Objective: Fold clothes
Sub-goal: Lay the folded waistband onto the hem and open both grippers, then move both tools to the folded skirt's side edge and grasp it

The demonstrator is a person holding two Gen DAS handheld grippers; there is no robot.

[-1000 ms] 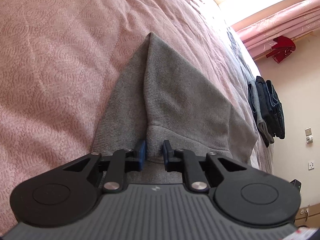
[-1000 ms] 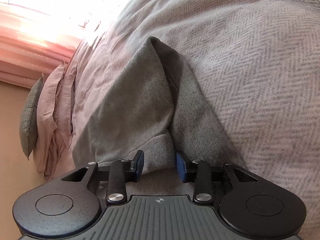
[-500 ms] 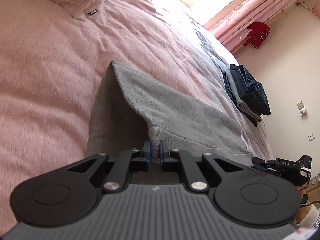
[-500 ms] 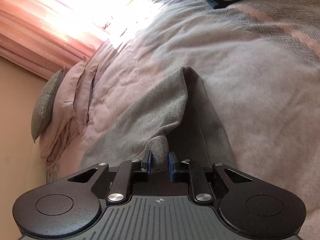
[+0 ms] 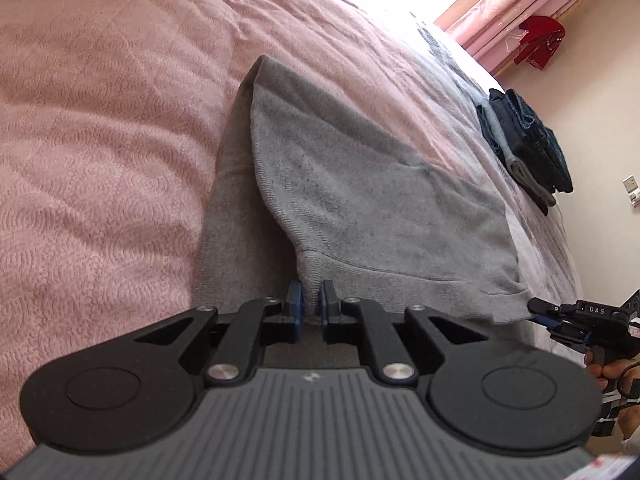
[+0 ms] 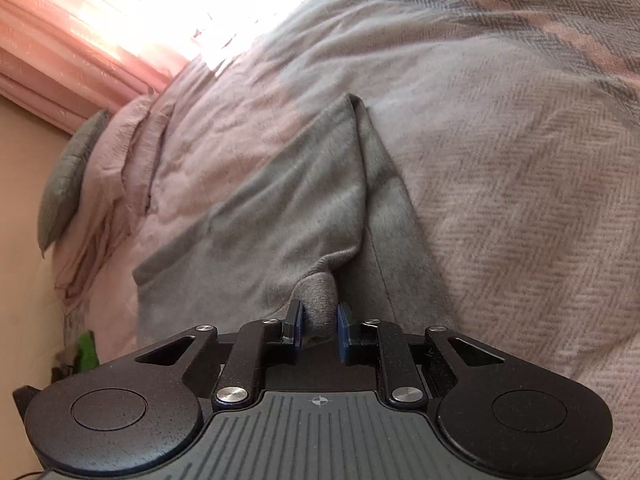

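both tools pinching the grey garment's hem over the bed

from my left wrist view, my left tool [image 5: 311, 304] has its blue pads drawn in narrow on a bunched corner of the grey knitted garment [image 5: 360, 184], right at its ribbed hem. the jaws closed further within the last second and the cloth is squeezed between them. the garment is folded over on itself: the upper layer runs away from the tool to a peak, the lower layer lies flat on the pink textured bedspread [image 5: 100, 120]. at the far right i can see my right tool [image 5: 540, 312] gripping the other hem corner, with part of the person's hand [image 5: 608, 368] behind it. further along the bed sits a stack of folded dark blue denim clothes [image 5: 532, 144], near the pink curtains [image 5: 512, 4] and a red cloth item [image 5: 540, 40] hanging by the wall.

from my right wrist view, the right tool [image 6: 319, 328] is pinched narrow on a gathered tuft of the same grey garment [image 6: 288, 208]; its jaws have just been closing too, with the fabric caught between the pads. the garment rises from the tool to a folded peak and drapes over a grey-and-pink herringbone blanket [image 6: 520, 160]. to the left lie rumpled pink pillows [image 6: 120, 168] and a grey-green cushion [image 6: 68, 184] against the wall.
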